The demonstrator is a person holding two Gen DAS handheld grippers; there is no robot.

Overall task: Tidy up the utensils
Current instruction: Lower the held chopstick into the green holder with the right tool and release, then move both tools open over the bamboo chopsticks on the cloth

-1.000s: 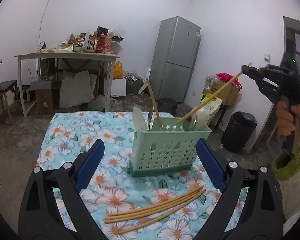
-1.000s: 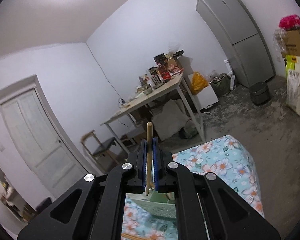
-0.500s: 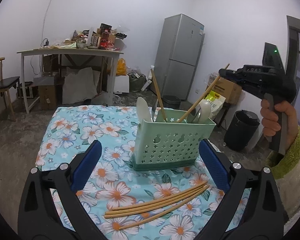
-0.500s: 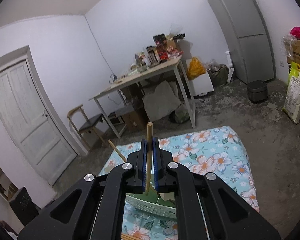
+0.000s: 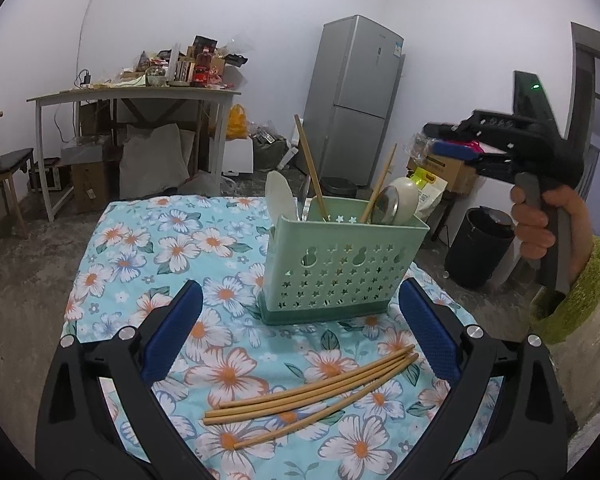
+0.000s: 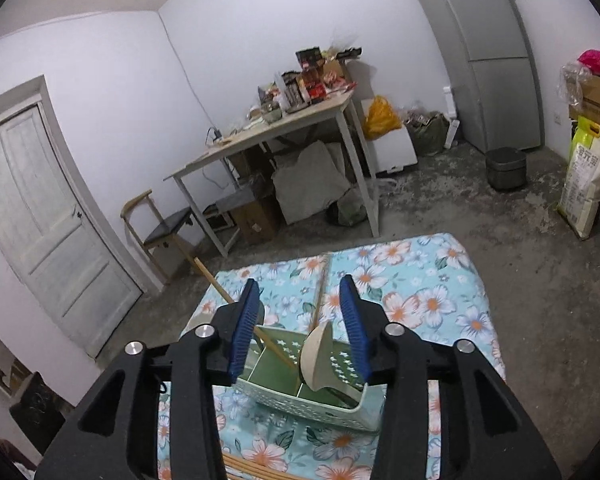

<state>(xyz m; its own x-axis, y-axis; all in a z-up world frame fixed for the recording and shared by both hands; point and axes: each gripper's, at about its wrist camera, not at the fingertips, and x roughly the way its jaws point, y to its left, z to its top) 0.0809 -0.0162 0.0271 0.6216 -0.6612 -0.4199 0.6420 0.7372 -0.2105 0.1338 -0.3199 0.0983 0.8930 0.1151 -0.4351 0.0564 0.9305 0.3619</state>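
A pale green perforated utensil holder (image 5: 342, 268) (image 6: 300, 376) stands on the floral cloth. It holds white spoons (image 5: 281, 200), a metal spoon (image 5: 386, 204) and two wooden chopsticks (image 5: 311, 168) (image 5: 380, 184). Several loose chopsticks (image 5: 312, 396) lie on the cloth in front of it. My left gripper (image 5: 300, 296) is wide open just above them, with nothing between its fingers. My right gripper (image 5: 452, 148) (image 6: 299, 284) hovers above the holder's right end with its jaws opening. The right chopstick (image 6: 321, 292) stands free between them, touching neither pad.
The floral cloth (image 5: 160, 248) covers a small table with a drop on every side. A hand in a green cuff (image 5: 540, 220) holds the right gripper. A black bin (image 5: 480, 244), a fridge (image 5: 356, 100), a cluttered table (image 5: 140, 92) and a chair (image 5: 0, 168) stand beyond.
The right gripper came down over the holder, then opened and let go of its chopstick, which now stands in the holder. The left gripper has hardly moved.
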